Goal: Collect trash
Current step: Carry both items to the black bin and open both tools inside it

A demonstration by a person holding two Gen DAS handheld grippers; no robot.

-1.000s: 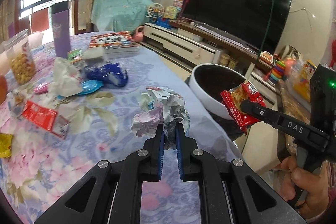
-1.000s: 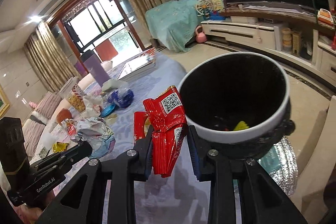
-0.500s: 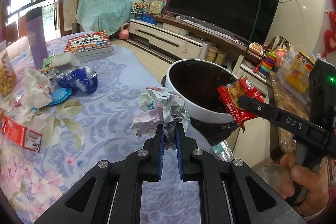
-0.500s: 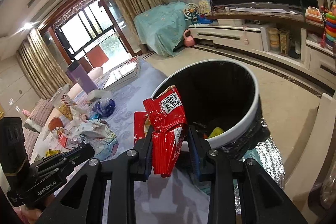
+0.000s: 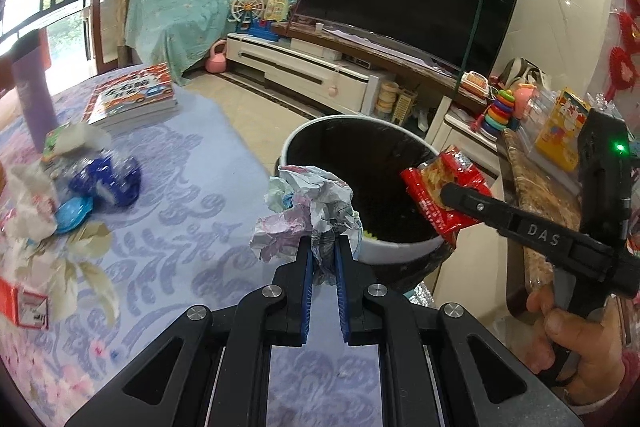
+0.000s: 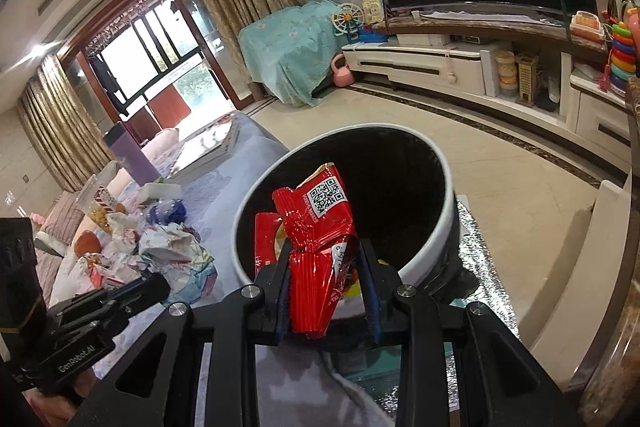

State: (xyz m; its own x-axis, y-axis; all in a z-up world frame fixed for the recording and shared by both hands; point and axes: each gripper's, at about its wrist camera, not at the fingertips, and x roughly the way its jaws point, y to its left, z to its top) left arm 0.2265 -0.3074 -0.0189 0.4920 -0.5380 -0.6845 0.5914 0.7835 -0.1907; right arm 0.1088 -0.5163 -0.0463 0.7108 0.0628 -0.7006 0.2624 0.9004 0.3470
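Note:
My left gripper (image 5: 323,259) is shut on a crumpled paper wad (image 5: 308,211) and holds it at the near rim of the white trash bin (image 5: 396,247), over the table edge. My right gripper (image 6: 325,263) holds a red snack wrapper (image 6: 320,227) over the bin's black-lined mouth (image 6: 436,163); its jaws look spread wider than before, with the wrapper still between them. In the left wrist view the right gripper (image 5: 452,193) and its wrapper (image 5: 436,187) hang over the bin's right rim. The wad also shows in the right wrist view (image 6: 176,251).
The floral tablecloth (image 5: 188,211) carries more litter: a blue plastic wrapper (image 5: 108,179), white tissue (image 5: 28,203), a red packet (image 5: 20,303). Books (image 5: 132,99) and a purple bottle (image 5: 32,95) stand further back. A marble counter (image 5: 536,195) is right of the bin.
Both grippers have moved toward the bin with their loads. The red wrapper is now over the bin's opening, and the right jaws have spread apart somewhat. The wad has reached the near rim.

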